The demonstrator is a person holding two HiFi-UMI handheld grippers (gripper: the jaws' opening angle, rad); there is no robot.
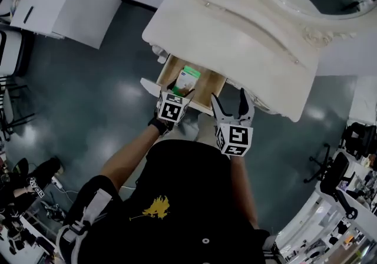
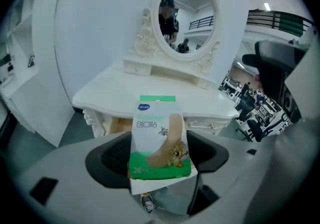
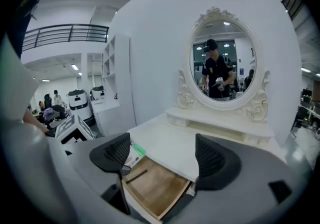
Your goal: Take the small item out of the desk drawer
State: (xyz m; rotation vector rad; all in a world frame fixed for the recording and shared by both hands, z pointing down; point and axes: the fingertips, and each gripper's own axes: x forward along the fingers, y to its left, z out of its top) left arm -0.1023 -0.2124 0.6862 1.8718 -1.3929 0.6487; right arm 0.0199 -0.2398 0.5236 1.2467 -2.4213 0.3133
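Bandage box (image 2: 159, 140), the small green-and-white item, stood upright between the jaws of the left gripper (image 2: 157, 157). The two pads pressed on its narrow sides, likely so the flat printed face stayed free and the light carton would not buckle. In the head view it sat above the left part of the open drawer (image 1: 207, 91), and it looked clear of the wooden floor rather than resting on it. The near-vertical hold suited a lift straight out past the drawer's front edge.

The right gripper (image 3: 162, 157) waited just to the right, over the near right corner of the drawer, with its jaws apart and nothing between them. Through them only bare drawer wood and the white desk (image 3: 165, 145) showed. It seemed held there as a spare, perhaps ready to steady or push the drawer.

The removal looked nearly done, with only carrying the box away from the desk remaining.
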